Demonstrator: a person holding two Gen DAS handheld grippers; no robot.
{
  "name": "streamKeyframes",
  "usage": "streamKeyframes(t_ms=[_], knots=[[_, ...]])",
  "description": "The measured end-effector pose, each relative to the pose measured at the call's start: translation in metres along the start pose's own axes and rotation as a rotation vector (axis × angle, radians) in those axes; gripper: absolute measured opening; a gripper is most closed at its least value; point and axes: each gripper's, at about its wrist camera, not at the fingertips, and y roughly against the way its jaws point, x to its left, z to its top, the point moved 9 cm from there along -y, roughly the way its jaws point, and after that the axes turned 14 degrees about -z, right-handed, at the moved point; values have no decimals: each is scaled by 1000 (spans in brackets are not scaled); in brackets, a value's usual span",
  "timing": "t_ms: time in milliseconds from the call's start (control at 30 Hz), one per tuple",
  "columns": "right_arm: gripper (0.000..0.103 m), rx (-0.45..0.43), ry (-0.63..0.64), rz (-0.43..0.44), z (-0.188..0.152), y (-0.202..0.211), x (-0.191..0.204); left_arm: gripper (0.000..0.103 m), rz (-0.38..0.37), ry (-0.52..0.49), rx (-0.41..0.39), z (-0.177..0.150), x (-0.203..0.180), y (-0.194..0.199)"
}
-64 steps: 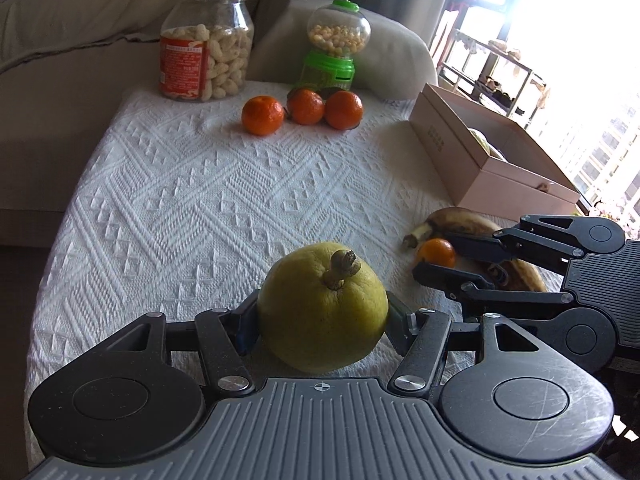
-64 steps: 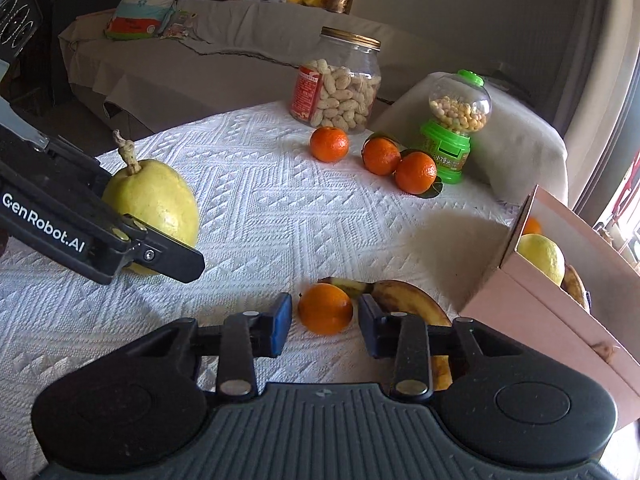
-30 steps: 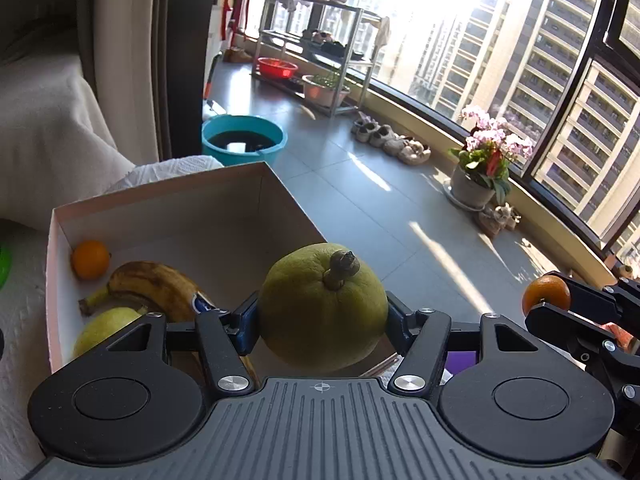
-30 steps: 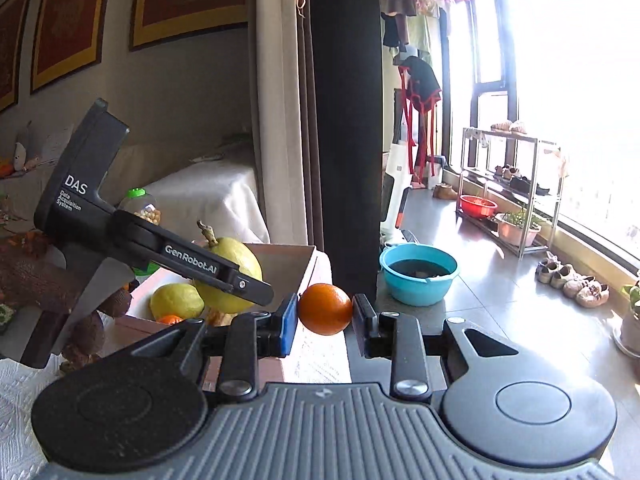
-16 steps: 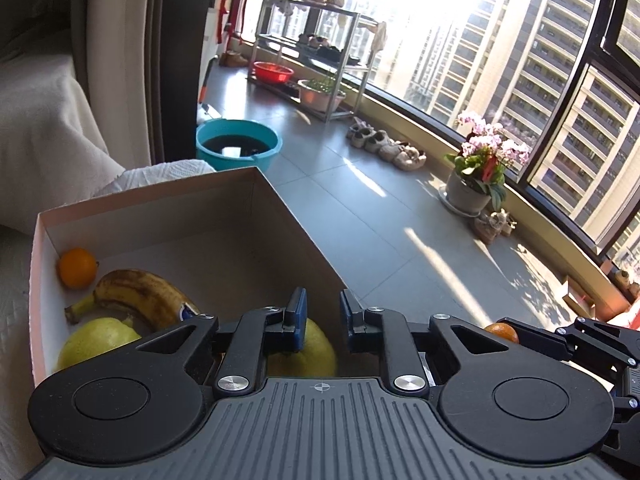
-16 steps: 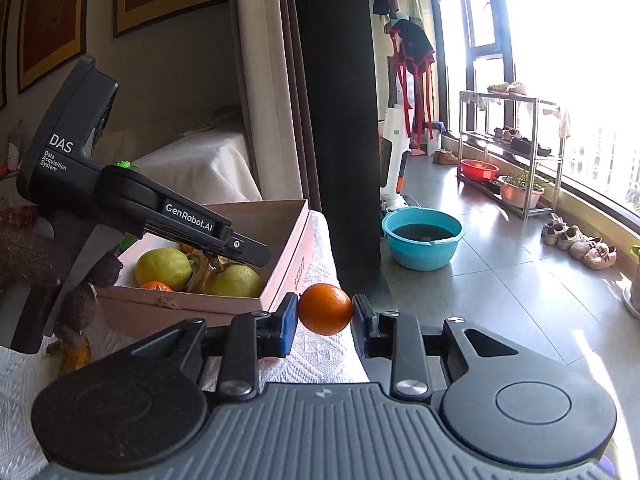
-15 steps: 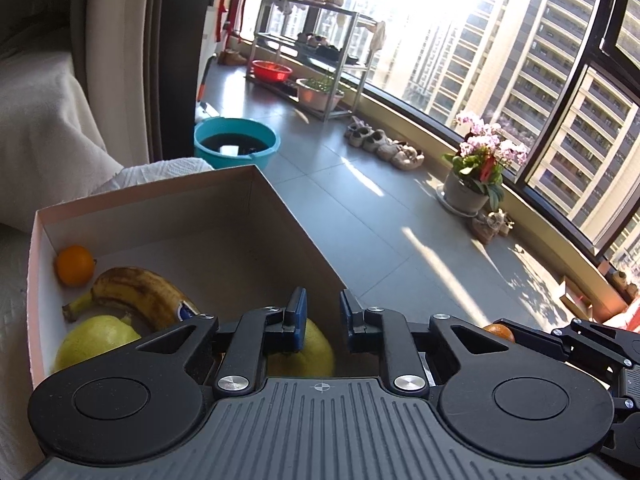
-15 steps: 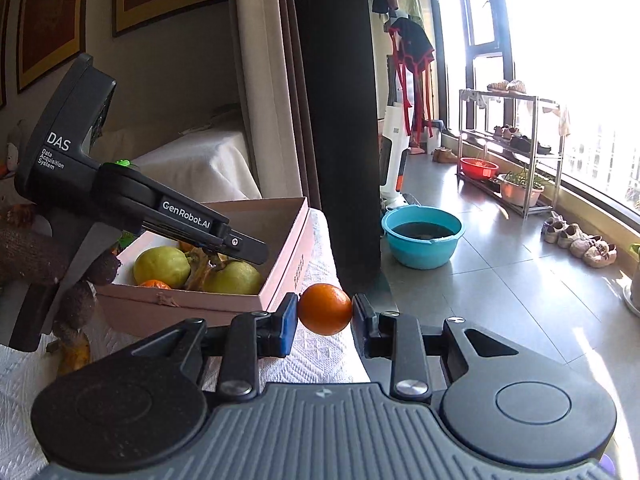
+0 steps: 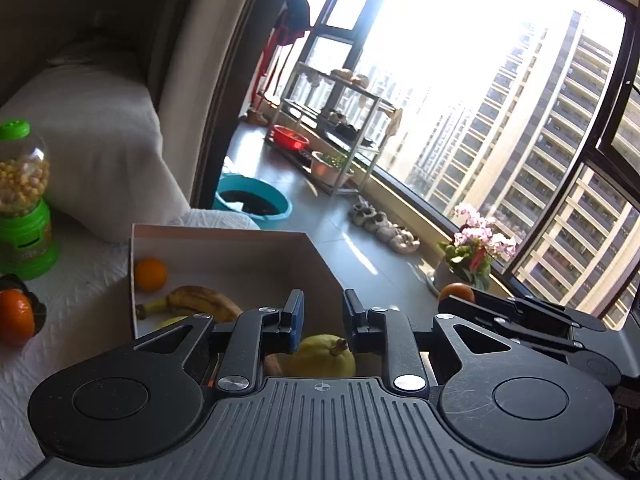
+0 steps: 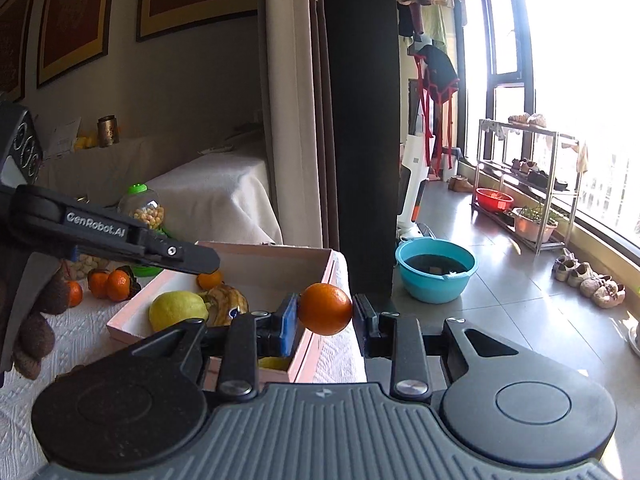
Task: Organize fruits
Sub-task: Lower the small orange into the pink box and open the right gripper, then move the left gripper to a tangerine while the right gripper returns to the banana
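Note:
A pink cardboard box (image 9: 224, 236) holds a small orange (image 9: 150, 275), a brown-spotted banana (image 9: 196, 306) and a yellow-green pear (image 9: 320, 354) with its stem up. My left gripper (image 9: 322, 316) hangs just above that pear, jaws close together with nothing between them. In the right wrist view my right gripper (image 10: 325, 312) is shut on an orange (image 10: 325, 309), held beside the box's near right corner (image 10: 310, 344). The left gripper (image 10: 208, 260) reaches over the box from the left there. Another yellow fruit (image 10: 176, 308) lies inside.
A green candy dispenser (image 9: 24, 200) and loose oranges (image 10: 108, 282) stand on the white cloth left of the box. Right of the box the table ends; a blue basin (image 10: 436, 272), a shoe rack (image 10: 524, 184) and windows lie beyond.
The left gripper let the pear go into the box, shut its jaws and drew back and up, swinging left. The right gripper kept the orange and shifted nearer the box.

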Motion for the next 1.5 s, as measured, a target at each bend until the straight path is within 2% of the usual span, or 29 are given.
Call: streamKeyframes(t_ms=[67,167,267,333,433,600,733,867,1000,1200,1267,1367,1500], knots=[[29,4,0,31,28,-20,11,24,59,4,-28,-4,14,24],[30,83,14,89,60,-64,35,24,160,14,-37,-18,39,59],[36,124,59,8,74,-97,47,24,254,13,-30,-36,67,92],[38,130,92,-16,72,-99,54,24,321,26,-27,-48,91,117],[51,144,95,20,66,-91,69,24,390,61,-22,-60,120,138],[52,193,145,74,56,-81,111,24,496,61,-47,-68,152,165],[56,267,169,193,48,-79,170,24,517,66,-50,-62,174,163],[56,303,214,256,39,-83,225,24,567,79,-45,-54,200,158],[56,338,285,311,18,-71,257,24,549,98,-59,-57,203,165],[56,344,449,400,-38,-13,259,24,528,121,-64,-69,204,170],[56,351,499,369,-55,-1,254,24,543,121,-84,-66,207,171],[56,334,497,369,-67,14,246,24,561,108,-123,-55,212,173],[56,342,471,374,-83,21,235,24,597,74,-89,-40,223,162]])
